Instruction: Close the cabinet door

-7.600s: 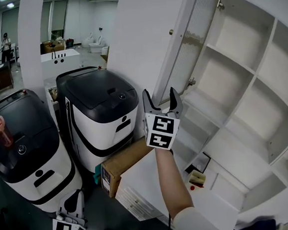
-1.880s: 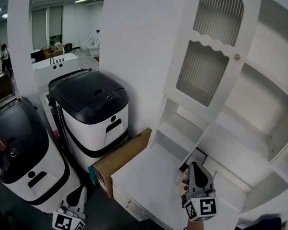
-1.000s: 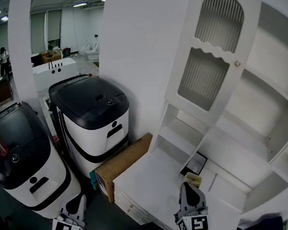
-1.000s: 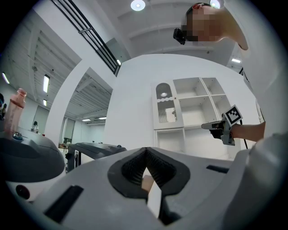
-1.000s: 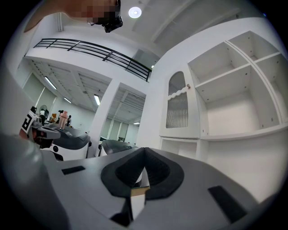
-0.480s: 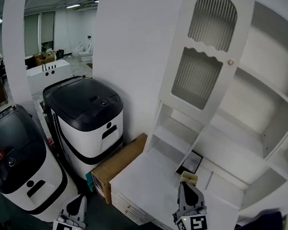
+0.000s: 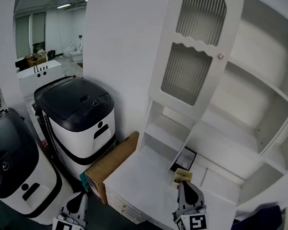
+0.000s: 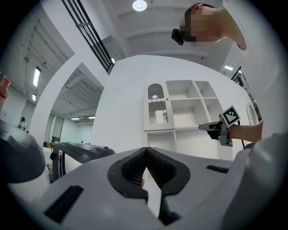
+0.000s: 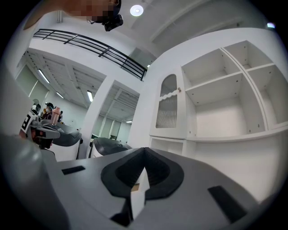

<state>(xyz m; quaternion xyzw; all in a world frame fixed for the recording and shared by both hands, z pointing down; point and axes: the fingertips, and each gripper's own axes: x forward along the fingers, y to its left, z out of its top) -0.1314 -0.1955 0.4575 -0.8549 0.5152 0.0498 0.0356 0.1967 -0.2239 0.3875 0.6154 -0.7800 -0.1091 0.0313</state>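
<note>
The white cabinet door (image 7: pixel 198 47), with ribbed glass panes and a small knob (image 7: pixel 220 56), lies flat against the upper left bay of the white shelf unit (image 7: pixel 263 101). It also shows in the left gripper view as the door (image 8: pixel 155 108) and in the right gripper view as the door (image 9: pixel 168 108). My right gripper (image 7: pixel 184 183) hangs low in front of the cabinet's base, shut and empty, far below the door. My left gripper (image 7: pixel 81 195) is at the bottom left near the floor, its jaws together with nothing in them.
Two white machines with black lids (image 7: pixel 75 100) (image 7: pixel 6 144) stand left of the cabinet. A cardboard box (image 7: pixel 111 165) and a stack of white panels (image 7: pixel 140 187) lie at its foot. A small black frame (image 7: pixel 186 158) and a yellowish item (image 7: pixel 182 175) sit by the low shelf.
The door stood open earlier with my raised right gripper at its edge; it now lies shut and that gripper is down low. Over the last second the view only drifts sideways.
</note>
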